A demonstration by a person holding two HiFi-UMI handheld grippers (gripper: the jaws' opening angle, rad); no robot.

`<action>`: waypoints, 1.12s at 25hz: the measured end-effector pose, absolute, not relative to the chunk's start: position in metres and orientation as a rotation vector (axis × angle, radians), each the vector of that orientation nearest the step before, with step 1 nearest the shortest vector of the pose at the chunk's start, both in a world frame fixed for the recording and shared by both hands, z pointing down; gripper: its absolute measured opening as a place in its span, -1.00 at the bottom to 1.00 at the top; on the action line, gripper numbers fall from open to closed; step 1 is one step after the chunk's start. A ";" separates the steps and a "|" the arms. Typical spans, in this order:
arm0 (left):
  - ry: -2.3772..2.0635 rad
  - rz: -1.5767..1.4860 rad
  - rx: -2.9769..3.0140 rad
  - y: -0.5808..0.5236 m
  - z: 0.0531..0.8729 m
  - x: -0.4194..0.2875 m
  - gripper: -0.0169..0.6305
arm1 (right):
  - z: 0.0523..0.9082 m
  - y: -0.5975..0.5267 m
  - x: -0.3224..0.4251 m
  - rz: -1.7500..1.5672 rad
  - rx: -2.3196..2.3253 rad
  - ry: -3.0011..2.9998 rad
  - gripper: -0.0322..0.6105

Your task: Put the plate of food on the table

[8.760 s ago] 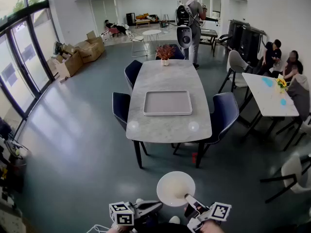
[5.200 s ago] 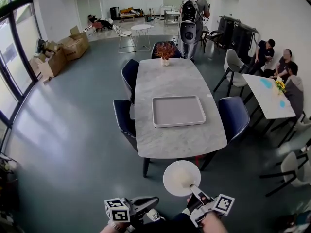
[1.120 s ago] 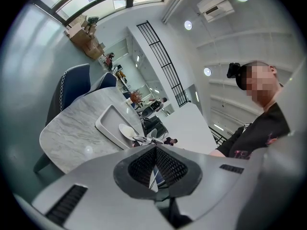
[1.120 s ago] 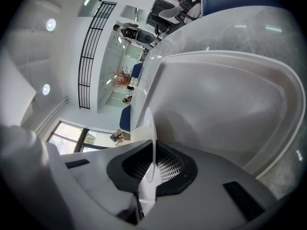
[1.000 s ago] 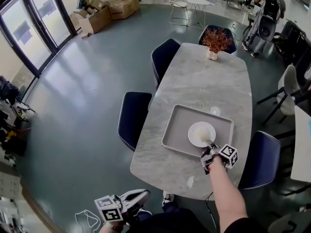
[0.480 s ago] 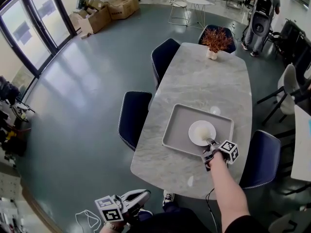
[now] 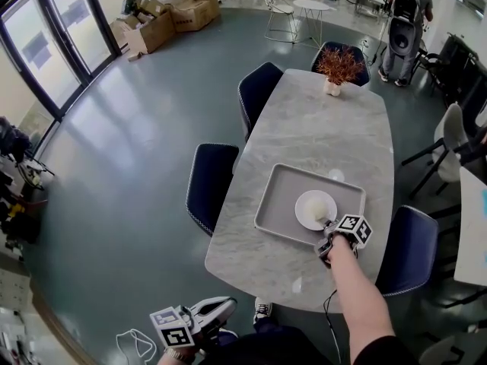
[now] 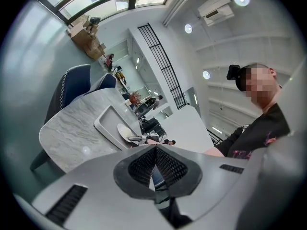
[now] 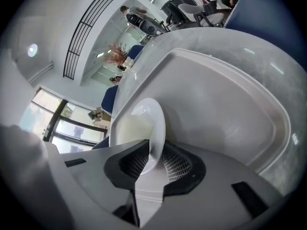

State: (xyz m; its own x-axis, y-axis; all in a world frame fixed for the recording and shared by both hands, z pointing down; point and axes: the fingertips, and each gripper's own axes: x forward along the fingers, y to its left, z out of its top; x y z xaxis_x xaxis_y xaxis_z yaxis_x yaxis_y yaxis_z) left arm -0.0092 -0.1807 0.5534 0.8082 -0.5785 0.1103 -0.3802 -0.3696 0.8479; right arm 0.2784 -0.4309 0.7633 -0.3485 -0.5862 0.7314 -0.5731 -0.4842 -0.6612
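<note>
Jaws opening on the right gripper (image 9: 154,161), plate (image 9: 138,124) rim between 'em, grip looser vs. half a sec ago. Plate's down flat in the gray tray (image 7: 275,204) on the marble table (image 7: 319,128) (earlier it was carried over the floor). Left gripper (image 8: 155,163): jaws together, empty, well off the table.

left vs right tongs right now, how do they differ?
The left tongs have their jaws together with nothing between them. The right tongs have their jaws opening, with the rim of the white plate between them. The left tongs are held low, off the near end of the table, while the right tongs reach out over the grey tray where the plate sits. Shared: the same grey two-jaw build.
</note>
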 end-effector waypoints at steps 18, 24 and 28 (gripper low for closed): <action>-0.707 -0.292 2.028 -0.166 0.547 -0.022 -0.93 | 0.750 -0.403 0.284 -1.997 -1.997 1.713 -0.47; -0.684 -0.277 2.051 -0.160 0.542 -0.027 -0.93 | 0.721 -0.396 0.275 -1.854 -1.855 1.768 -0.87; -0.648 -0.251 2.066 -0.153 0.540 -0.029 -0.93 | 0.689 -0.384 0.258 -1.745 -1.689 1.856 -0.87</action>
State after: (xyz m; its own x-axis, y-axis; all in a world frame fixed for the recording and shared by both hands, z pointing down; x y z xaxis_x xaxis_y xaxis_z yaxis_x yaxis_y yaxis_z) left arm -0.0292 -0.1534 0.5396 0.8404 -0.5372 0.0722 -0.3481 -0.4328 0.8316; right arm 0.2575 -0.3841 0.6893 -0.3870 -0.7182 0.5782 -0.6211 -0.2604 -0.7392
